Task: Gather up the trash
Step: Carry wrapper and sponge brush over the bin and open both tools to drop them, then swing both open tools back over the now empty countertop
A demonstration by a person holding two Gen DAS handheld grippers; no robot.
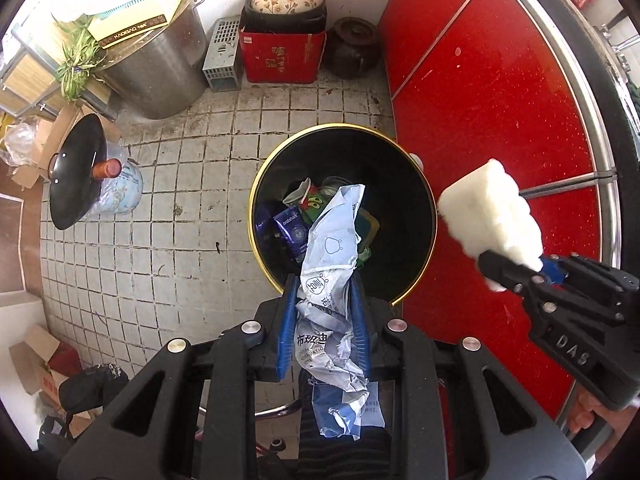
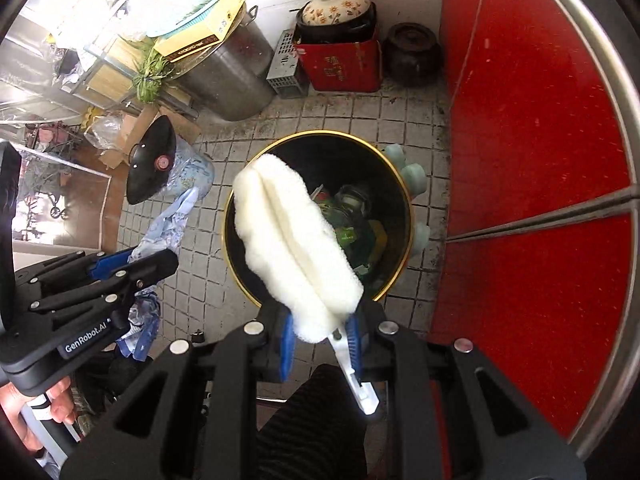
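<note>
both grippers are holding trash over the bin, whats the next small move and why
Probably open the left gripper first. Its crumpled blue wrapper already hangs over the mouth of the black bin, so it should fall in. The right gripper holds the white duster head over the rim nearest the camera, so nudging it further over the bin before release seems safer.

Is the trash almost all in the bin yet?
Some is done: wrappers already lie inside the black bin. In hand: the left hand-held gripper holds a crumpled blue wrapper, and the right hand-held gripper holds a white fluffy duster, both above the bin. Left: dropping both in.
</note>
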